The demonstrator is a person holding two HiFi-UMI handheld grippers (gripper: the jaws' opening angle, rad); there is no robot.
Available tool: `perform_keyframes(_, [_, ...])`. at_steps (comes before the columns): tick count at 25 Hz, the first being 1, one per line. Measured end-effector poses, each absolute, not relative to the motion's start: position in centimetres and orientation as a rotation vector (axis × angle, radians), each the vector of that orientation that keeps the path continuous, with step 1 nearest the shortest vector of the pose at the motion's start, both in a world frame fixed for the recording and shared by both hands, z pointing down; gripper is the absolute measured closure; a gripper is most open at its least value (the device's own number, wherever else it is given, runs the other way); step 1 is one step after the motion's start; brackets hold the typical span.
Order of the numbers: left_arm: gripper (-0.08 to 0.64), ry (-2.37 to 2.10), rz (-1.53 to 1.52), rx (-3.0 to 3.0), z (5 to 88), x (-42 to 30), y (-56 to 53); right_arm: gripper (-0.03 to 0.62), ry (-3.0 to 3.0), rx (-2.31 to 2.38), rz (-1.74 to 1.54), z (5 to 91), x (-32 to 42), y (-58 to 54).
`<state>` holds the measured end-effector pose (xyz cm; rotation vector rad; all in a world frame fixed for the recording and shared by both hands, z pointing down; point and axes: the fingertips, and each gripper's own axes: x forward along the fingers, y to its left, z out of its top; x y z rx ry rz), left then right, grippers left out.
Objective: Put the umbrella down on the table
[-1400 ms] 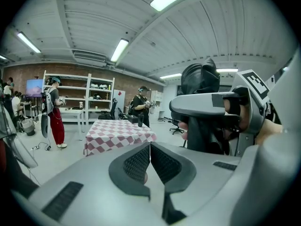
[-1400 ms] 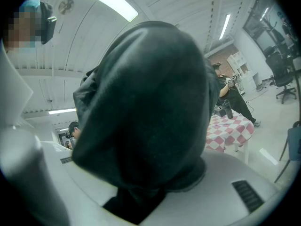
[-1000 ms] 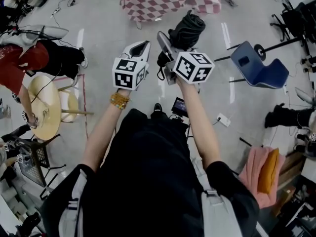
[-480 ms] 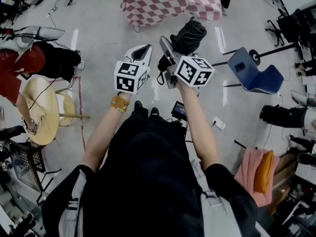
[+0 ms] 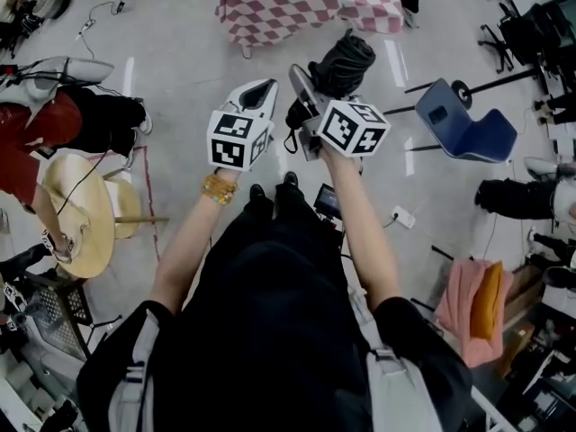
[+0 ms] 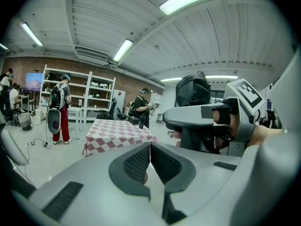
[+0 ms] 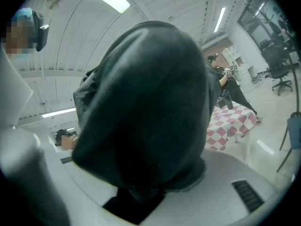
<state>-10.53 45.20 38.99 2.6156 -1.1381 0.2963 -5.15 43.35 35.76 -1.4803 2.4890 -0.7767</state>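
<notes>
A black folded umbrella (image 5: 345,58) sticks up and forward out of my right gripper (image 5: 310,93), which is shut on its lower part. In the right gripper view the umbrella (image 7: 141,107) fills most of the picture and hides the jaws. My left gripper (image 5: 256,91) hangs beside it at the same height, its jaws shut with nothing between them (image 6: 149,158). The table (image 5: 310,3), covered with a red-and-white checked cloth, stands ahead on the floor, apart from both grippers. From the left gripper view the table (image 6: 117,133) shows in the middle distance, with the umbrella (image 6: 193,89) at the right.
A blue chair (image 5: 468,129) lies to the right on the floor. At the left are a person in red (image 5: 54,120) and a round wooden stool (image 5: 81,210). Pink cloth (image 5: 468,309) sits low right. People and shelves (image 6: 80,95) stand behind the table.
The person has stepped forward, so the floor and chair have shifted slightly under both grippers. The grippers keep their pose, and the umbrella stays gripped in the right one.
</notes>
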Motion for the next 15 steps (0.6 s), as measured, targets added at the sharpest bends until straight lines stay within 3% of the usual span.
perform_keyframes(15, [0.545, -1.207, 0.349, 2.576, 39.7, -5.7, 37.2, 0.4, 2.487, -1.432, -0.84, 36.9, 0.3, 34.6])
